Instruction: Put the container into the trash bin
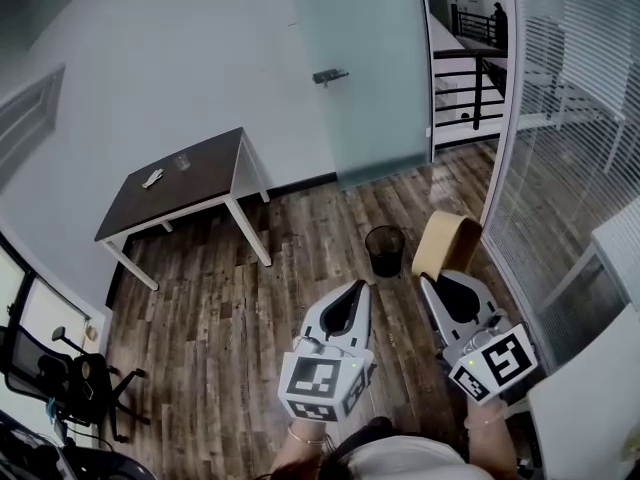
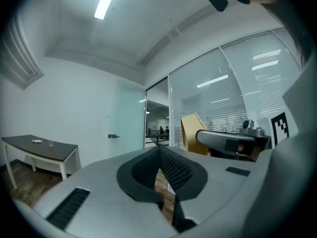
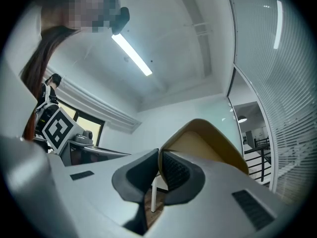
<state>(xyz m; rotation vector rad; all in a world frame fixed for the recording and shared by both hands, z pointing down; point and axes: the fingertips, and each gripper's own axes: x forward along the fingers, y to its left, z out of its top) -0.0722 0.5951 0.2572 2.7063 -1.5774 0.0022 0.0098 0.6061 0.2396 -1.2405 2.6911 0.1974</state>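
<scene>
Head view, looking steeply down on a wood-plank floor (image 1: pixel 220 308). The right hand-held gripper (image 1: pixel 428 280) is closed on the container (image 1: pixel 446 242), a tan, thin-walled, open-topped vessel held off the floor; the right gripper view shows one wall of the container (image 3: pixel 210 145) pinched between the two dark ribbed pads, one pad inside the rim and the other outside. The left hand-held gripper (image 1: pixel 360 288) is closed and empty; in its own view the pad tips of the left hand-held gripper (image 2: pixel 159 151) meet with nothing between them, and the container (image 2: pixel 190 129) appears beyond, to the right. The trash bin (image 1: pixel 385 250), a black mesh basket, stands upright on the floor just beside the container as seen from above, to its left and ahead of both grippers; the container is outside it. At left, a dark-topped bench (image 1: pixel 200 173) with white legs stands against the wall and carries two small objects too small to identify. A frosted glass door (image 1: pixel 360 78) lies behind the bin.
</scene>
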